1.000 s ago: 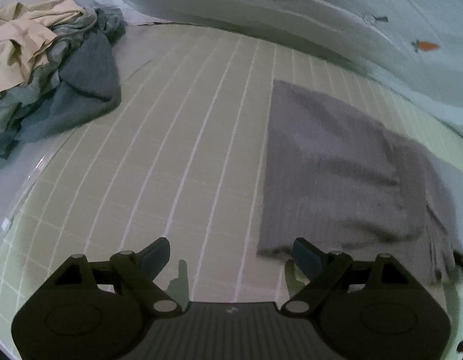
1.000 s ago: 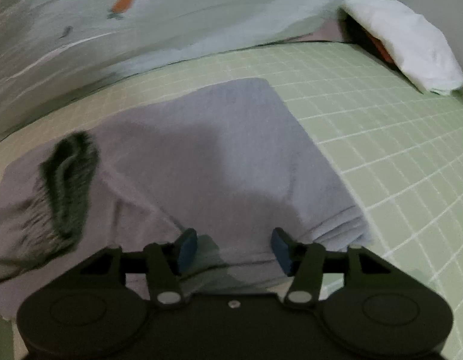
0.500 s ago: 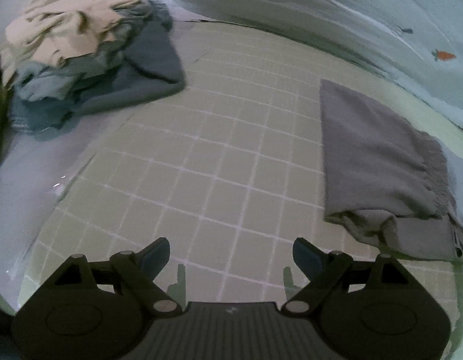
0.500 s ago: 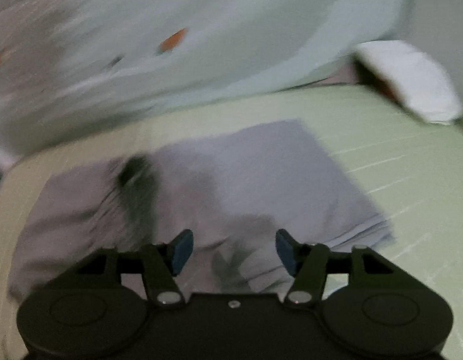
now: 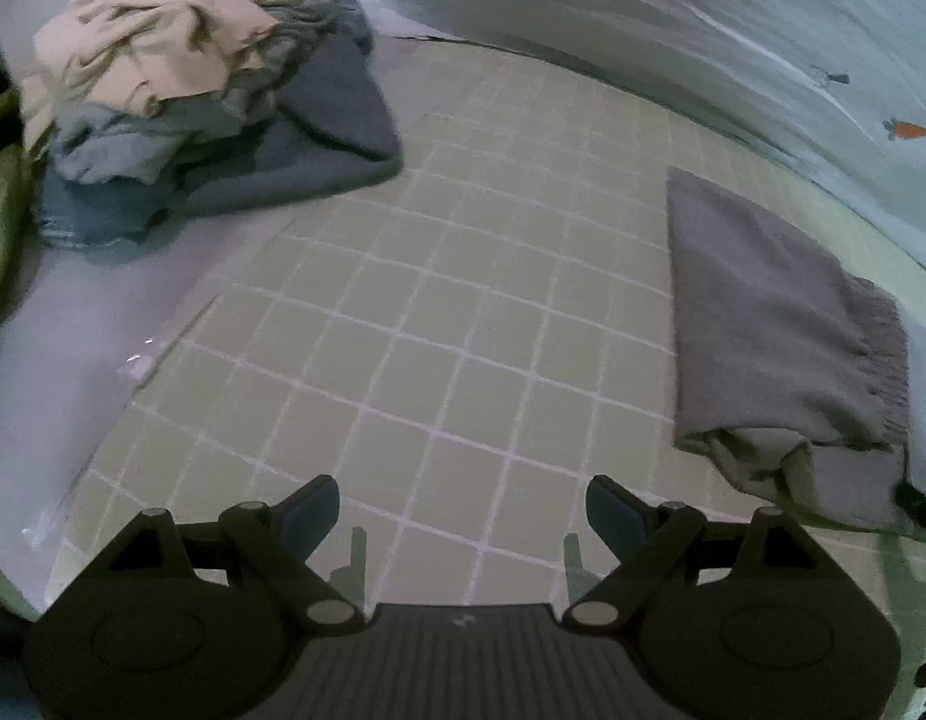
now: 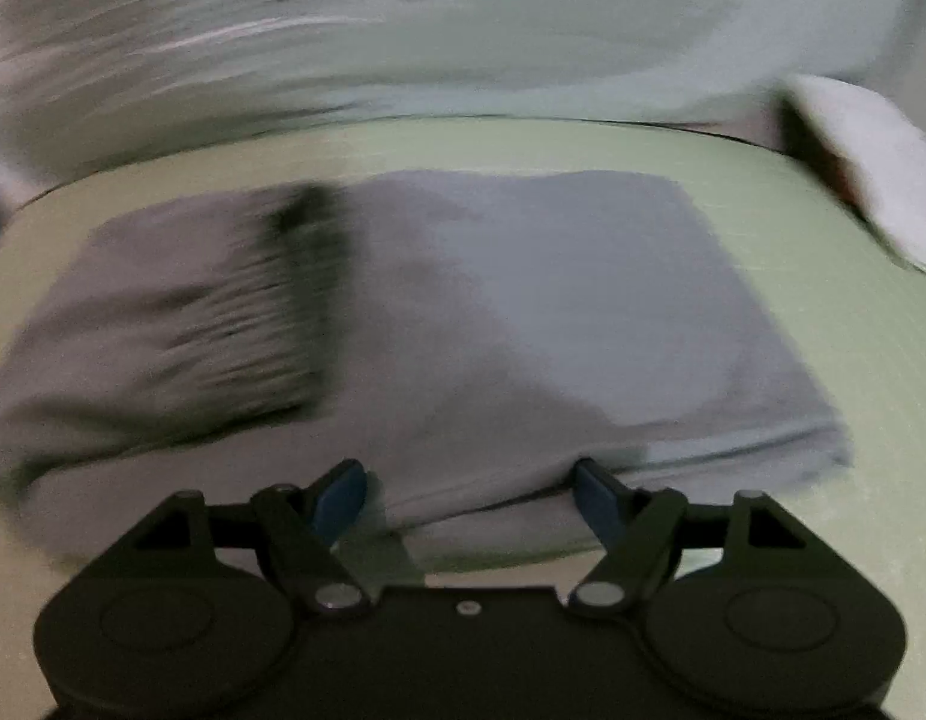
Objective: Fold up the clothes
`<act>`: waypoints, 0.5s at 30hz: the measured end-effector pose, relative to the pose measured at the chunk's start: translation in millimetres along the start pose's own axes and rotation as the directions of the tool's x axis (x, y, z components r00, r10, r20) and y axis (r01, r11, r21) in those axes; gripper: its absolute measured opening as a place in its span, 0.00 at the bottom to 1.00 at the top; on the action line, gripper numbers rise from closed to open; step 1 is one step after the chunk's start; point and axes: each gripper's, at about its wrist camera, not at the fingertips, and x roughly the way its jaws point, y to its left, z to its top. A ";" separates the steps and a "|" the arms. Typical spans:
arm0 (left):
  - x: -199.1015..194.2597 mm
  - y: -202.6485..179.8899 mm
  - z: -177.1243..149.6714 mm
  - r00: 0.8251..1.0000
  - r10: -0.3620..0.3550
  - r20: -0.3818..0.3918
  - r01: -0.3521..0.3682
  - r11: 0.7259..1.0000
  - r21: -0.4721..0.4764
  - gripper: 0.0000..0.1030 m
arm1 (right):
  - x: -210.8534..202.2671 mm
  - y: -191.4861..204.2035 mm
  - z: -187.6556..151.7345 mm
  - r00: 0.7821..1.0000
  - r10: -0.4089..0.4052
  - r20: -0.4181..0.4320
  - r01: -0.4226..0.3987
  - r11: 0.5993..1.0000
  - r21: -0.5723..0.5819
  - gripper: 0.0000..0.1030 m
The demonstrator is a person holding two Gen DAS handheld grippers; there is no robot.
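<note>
A folded grey garment [image 6: 523, 312] with a gathered waistband lies flat on the green checked sheet [image 5: 439, 324]; it also shows at the right of the left wrist view [image 5: 775, 324]. My right gripper [image 6: 472, 495] is open and empty, its fingertips at the garment's near edge. My left gripper [image 5: 463, 510] is open and empty above bare sheet, left of the garment. A pile of unfolded clothes [image 5: 187, 96], beige on top of blue and grey pieces, lies at the far left.
A pale blue quilt with carrot prints [image 5: 703, 30] runs along the back [image 6: 463, 30]. A white pillow or folded cloth [image 6: 871, 162] lies at the far right. A pale sheet edge [image 5: 61, 336] borders the left.
My left gripper has swung left away from the grey garment, bringing the clothes pile into fuller view. My right gripper has pulled back a little from the garment, its jaws wider open.
</note>
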 end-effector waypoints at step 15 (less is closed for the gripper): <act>29.4 -67.6 18.7 0.996 -0.085 -0.021 0.084 0.996 -0.042 0.87 | -38.2 -91.5 22.9 0.998 -0.035 0.047 0.029 0.992 0.122 1.00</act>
